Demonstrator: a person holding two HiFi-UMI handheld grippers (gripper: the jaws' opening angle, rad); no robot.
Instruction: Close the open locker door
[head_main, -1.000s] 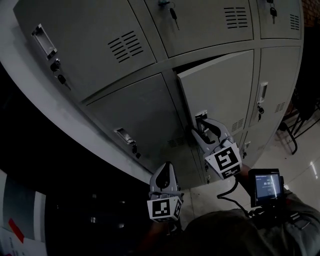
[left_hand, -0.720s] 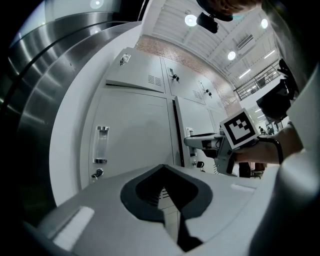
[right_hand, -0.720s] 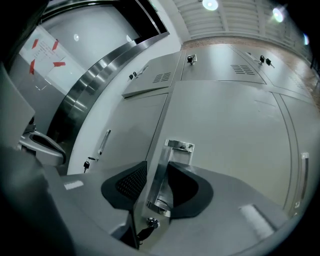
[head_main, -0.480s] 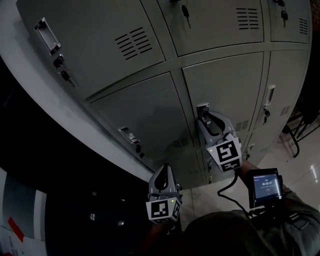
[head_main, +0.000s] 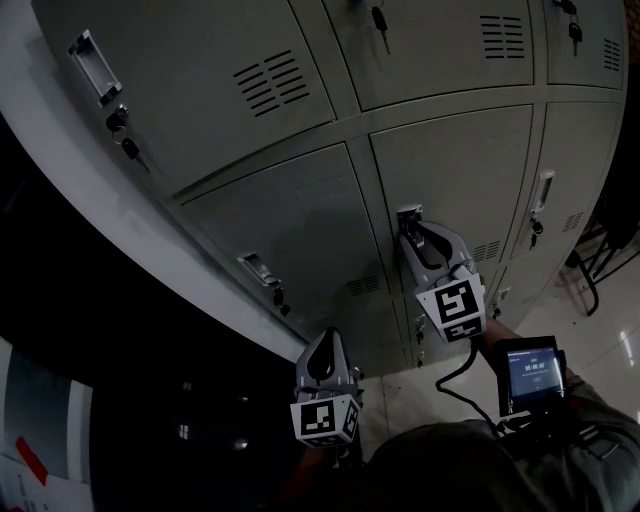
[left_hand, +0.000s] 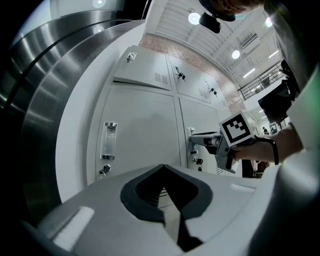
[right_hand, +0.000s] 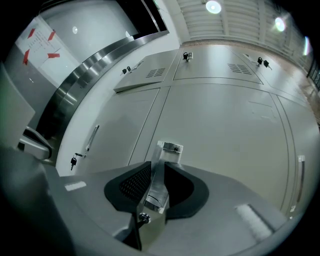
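The grey locker door (head_main: 450, 180) lies flush with its neighbours in the head view. Its metal handle (head_main: 408, 218) sits at the door's left edge. My right gripper (head_main: 412, 235) reaches up to that handle. In the right gripper view the handle (right_hand: 167, 148) runs between the jaws of the right gripper (right_hand: 158, 164), which are closing, and both dark pads lie against its strip. A small lock (right_hand: 144, 218) shows just below. My left gripper (head_main: 325, 338) hangs lower, away from the lockers, its tips meeting and nothing between them (left_hand: 162, 167).
Other closed lockers surround the door, one with a handle (head_main: 252, 268) and keys (head_main: 127, 150) hanging from locks. A device with a lit screen (head_main: 533, 374) is strapped at the right forearm. Chair legs (head_main: 590, 265) stand on the tiled floor at right.
The door stood ajar a second ago and has swung flush with the cabinet. My right gripper went with it toward the lockers. The left gripper has stayed put.
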